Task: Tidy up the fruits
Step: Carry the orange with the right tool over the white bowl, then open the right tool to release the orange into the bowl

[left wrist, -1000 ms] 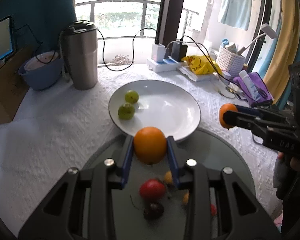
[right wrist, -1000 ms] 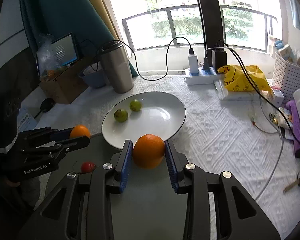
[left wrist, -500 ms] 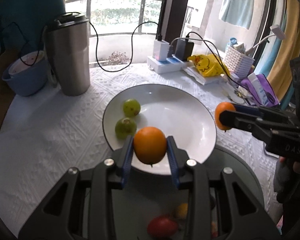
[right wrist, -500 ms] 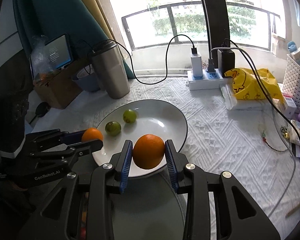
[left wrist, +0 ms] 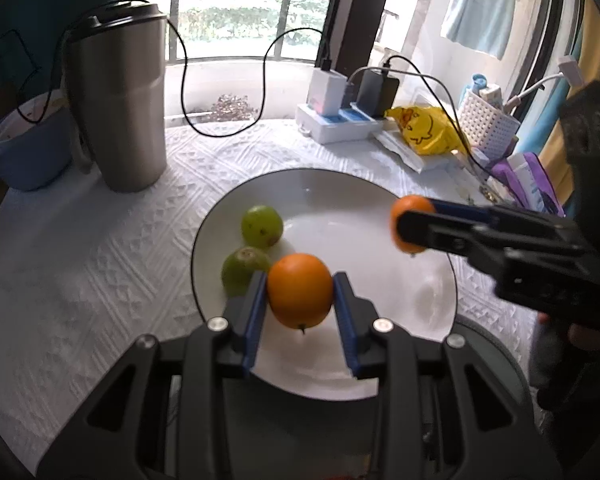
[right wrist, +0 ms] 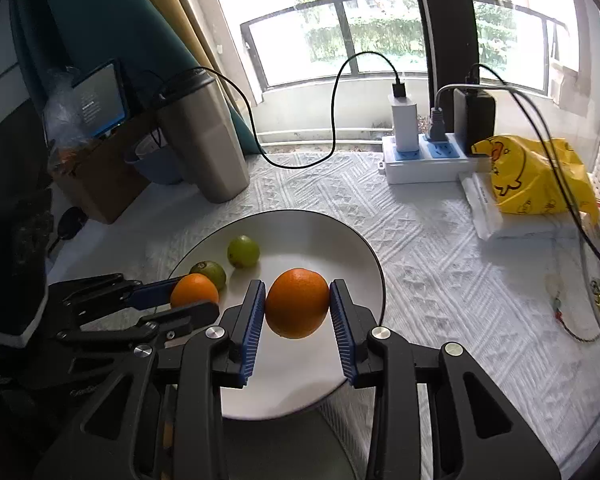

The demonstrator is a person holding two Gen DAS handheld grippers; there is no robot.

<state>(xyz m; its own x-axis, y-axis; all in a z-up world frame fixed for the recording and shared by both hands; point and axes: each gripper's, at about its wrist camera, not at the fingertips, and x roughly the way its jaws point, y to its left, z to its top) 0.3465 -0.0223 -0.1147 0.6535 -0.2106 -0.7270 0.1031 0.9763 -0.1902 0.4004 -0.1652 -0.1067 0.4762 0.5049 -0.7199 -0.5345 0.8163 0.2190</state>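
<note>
**Two oranges held over the plate**

The left tool (left wrist: 300,294) is clamped on an orange (left wrist: 299,290); the right tool (right wrist: 298,304) grips a second orange (right wrist: 297,303). Both fruits hang above the near part of the white plate (right wrist: 364,264). Two green fruits (left wrist: 261,226) lie on the plate's left side. A steel tumbler (left wrist: 118,108) stands far left on the desk (right wrist: 440,248).

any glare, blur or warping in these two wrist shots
Left wrist view: window blown out, glare patch on the plate, railing bowed by fisheye. Right wrist view: window overexposed, left side dark, both oranges sharp.
</note>
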